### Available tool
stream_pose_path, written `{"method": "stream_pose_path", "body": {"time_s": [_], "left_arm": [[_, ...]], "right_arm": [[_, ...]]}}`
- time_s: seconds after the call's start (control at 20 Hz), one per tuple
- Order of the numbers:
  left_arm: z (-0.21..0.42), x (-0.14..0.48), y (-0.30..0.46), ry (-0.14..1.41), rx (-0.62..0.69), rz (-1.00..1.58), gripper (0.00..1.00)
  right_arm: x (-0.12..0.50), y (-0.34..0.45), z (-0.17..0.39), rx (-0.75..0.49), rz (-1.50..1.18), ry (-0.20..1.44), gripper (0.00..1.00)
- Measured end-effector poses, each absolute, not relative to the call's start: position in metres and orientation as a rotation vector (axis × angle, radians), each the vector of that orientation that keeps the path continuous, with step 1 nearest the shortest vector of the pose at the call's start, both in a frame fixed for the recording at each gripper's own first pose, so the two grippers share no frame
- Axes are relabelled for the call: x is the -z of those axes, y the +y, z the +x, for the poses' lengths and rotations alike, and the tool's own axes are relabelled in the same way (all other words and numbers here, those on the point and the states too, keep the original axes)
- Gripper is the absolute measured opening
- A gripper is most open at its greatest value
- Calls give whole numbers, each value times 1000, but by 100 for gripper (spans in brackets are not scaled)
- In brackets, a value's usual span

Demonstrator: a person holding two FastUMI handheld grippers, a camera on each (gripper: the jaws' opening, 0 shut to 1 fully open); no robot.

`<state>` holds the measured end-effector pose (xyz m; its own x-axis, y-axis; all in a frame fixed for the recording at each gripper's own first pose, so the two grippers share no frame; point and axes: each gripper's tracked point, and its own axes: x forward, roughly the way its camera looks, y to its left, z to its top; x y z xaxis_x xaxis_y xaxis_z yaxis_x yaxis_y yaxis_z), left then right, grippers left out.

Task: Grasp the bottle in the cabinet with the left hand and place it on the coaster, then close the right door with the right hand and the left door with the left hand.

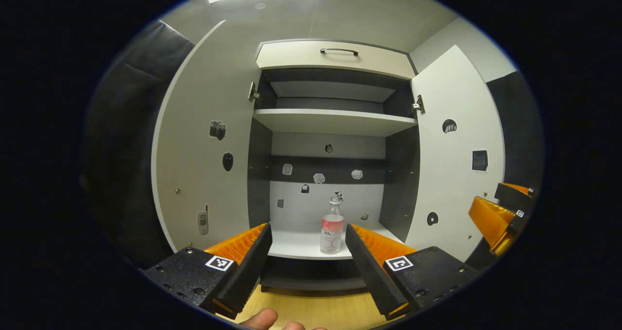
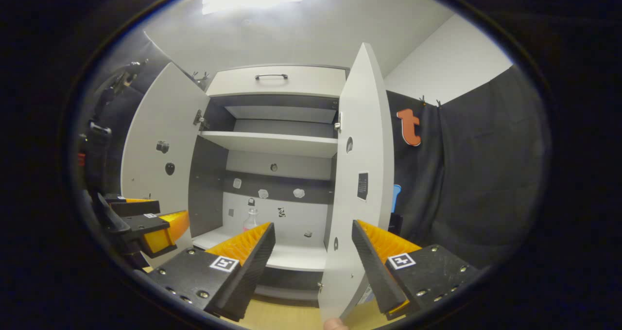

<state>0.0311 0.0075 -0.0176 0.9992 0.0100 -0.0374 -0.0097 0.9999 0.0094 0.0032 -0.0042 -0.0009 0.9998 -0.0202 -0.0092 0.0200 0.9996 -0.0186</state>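
The left gripper (image 1: pixel 307 252) has its fingers spread wide, holding nothing, aimed at the open cabinet (image 1: pixel 335 121). The bottle (image 1: pixel 332 227) stands upright on the lower shelf (image 1: pixel 301 245), between the fingers at 12 o'clock and well beyond them. The right gripper (image 2: pixel 313 252) also has its fingers wide apart and empty, with the edge of the open right door (image 2: pixel 362 174) between them. The left door (image 1: pixel 204 155) stands open at 10 o'clock.
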Motion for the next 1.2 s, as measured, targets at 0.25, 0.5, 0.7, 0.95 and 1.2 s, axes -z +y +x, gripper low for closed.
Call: {"method": "stream_pose_path", "body": {"time_s": [0.25, 0.5, 0.7, 0.95, 1.2], "left_arm": [[81, 26, 0, 38, 37, 44, 98], [144, 56, -17, 100, 89, 47, 98], [193, 77, -30, 136, 98, 46, 98], [245, 93, -49, 149, 123, 40, 98], [285, 109, -51, 174, 102, 28, 98]], "right_arm": [[-1, -24, -5, 79, -34, 10, 93], [1, -58, -20, 184, -65, 19, 95], [0, -95, -36, 312, -88, 19, 95], [5, -131, -56, 459, -77, 35, 95], [8, -135, -56, 504, -94, 56, 96]]}}
